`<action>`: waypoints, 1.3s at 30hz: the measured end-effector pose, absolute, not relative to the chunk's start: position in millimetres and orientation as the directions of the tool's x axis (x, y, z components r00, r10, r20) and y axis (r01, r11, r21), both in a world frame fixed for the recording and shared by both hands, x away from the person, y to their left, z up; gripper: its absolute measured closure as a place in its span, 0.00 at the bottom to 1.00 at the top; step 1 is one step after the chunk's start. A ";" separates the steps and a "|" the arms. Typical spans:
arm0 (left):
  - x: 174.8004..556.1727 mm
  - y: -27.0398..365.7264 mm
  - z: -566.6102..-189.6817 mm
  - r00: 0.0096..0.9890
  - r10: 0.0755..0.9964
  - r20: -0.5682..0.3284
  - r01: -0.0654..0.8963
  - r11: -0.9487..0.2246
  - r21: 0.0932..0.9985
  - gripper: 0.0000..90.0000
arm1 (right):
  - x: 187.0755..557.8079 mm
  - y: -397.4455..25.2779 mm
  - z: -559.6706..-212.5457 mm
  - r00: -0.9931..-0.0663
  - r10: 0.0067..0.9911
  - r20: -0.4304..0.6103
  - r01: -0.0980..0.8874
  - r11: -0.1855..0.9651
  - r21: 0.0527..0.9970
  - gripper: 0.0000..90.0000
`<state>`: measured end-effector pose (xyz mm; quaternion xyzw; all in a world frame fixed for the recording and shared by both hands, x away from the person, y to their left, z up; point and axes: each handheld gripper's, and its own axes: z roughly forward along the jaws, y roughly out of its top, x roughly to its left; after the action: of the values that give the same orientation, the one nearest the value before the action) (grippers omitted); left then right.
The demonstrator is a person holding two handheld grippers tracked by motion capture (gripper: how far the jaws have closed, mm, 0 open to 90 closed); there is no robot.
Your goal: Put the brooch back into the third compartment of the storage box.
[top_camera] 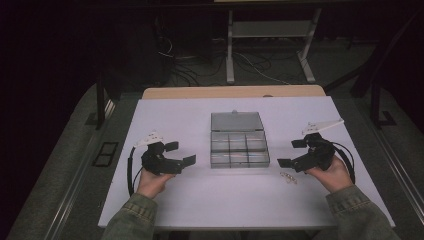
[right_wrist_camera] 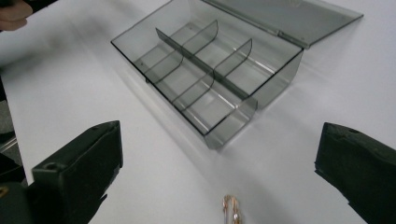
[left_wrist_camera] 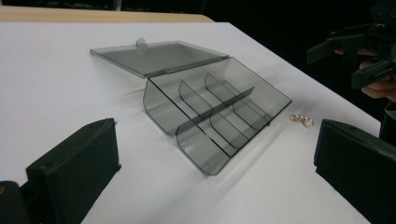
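A clear grey plastic organiser box (top_camera: 239, 148) (left_wrist_camera: 219, 112) (right_wrist_camera: 205, 74) lies in the middle of the white table (top_camera: 200, 200), its lid (top_camera: 236, 121) (left_wrist_camera: 156, 56) (right_wrist_camera: 299, 18) flat open at the far side. Its divided compartments look empty. A small cluster of gold-coloured rings (top_camera: 288, 177) (left_wrist_camera: 301, 119) (right_wrist_camera: 231, 209) lies on the table just right of the box's near corner. My left gripper (top_camera: 180, 153) (left_wrist_camera: 215, 172) is open to the left of the box with nothing in it. My right gripper (top_camera: 292, 153) (right_wrist_camera: 219, 168) is open to the right of the box, just beyond the rings.
The white table top (left_wrist_camera: 56, 93) has free room in front of the box and on both sides. A wooden edge (top_camera: 234, 92) runs along its far side. Beyond it are table legs (top_camera: 230, 50) and cables (top_camera: 260, 65) on a dark floor.
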<state>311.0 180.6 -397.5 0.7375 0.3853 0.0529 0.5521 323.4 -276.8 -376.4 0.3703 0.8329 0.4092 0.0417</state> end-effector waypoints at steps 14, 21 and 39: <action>282.3 186.1 -416.6 0.708 0.603 -0.369 0.540 -0.125 0.832 0.00 | 303.4 -284.9 -392.4 -0.715 0.664 0.217 0.596 0.419 0.685 0.00; 271.8 187.3 -419.6 0.717 0.593 -0.368 0.536 -0.130 0.834 0.00 | 297.7 -283.3 -401.1 -0.722 0.665 0.190 0.592 0.453 0.666 0.00; 261.0 169.0 -421.0 0.768 0.544 -0.338 0.502 -0.184 0.845 0.00 | 293.6 -289.9 -429.2 -0.725 0.678 0.125 0.601 0.533 0.596 0.21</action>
<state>261.0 169.0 -421.0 0.7691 0.3401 0.0194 0.5407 293.6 -289.9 -429.2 0.3660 0.8733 0.3157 0.0608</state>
